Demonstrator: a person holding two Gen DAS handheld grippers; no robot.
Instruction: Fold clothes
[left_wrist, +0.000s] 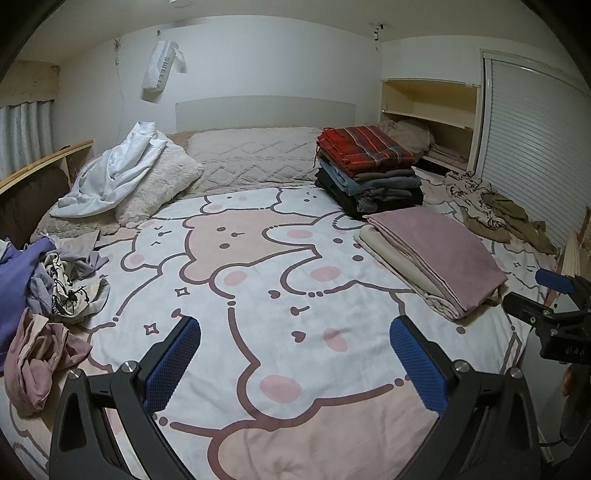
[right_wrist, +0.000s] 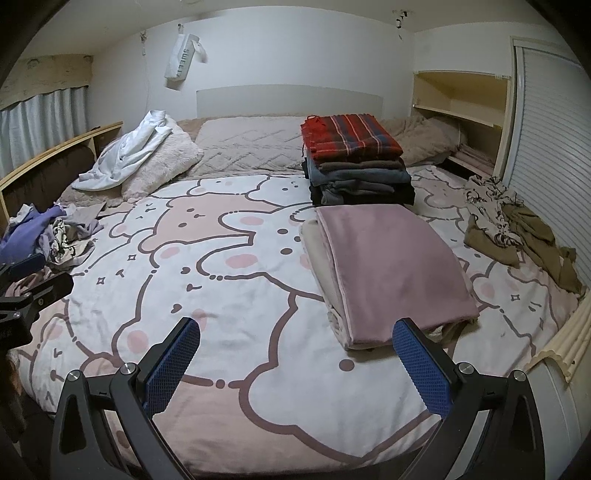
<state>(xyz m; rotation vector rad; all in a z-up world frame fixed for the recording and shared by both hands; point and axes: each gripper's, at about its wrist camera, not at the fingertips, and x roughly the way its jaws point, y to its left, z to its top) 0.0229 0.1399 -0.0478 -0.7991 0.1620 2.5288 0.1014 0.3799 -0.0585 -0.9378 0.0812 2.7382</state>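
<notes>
In the left view we are hovering the left gripper (left_wrist: 295, 365), fingers released and empty, over the bed (left_wrist: 258, 295) near the unfolded pile (left_wrist: 55, 284), while in the right view the right gripper (right_wrist: 295, 365), likewise released, is facing the pink stack (right_wrist: 391, 266), so we should be reaching one garment cleanly.

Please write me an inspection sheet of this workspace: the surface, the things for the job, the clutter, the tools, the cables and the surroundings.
Surface: bed cover with bear print, middle bare.
Job's things: tall folded stack topped by a red plaid blanket; folded mauve sheet on a lower pile; unfolded purple heap; crumpled olive and patterned clothes.
Clutter: white garment lying on a fluffy pillow.
Tools: left tool open, empty; right tool open, empty.
Cables: thin cord on wall.
Surroundings: hanging white bag, shelves, slatted door.
</notes>
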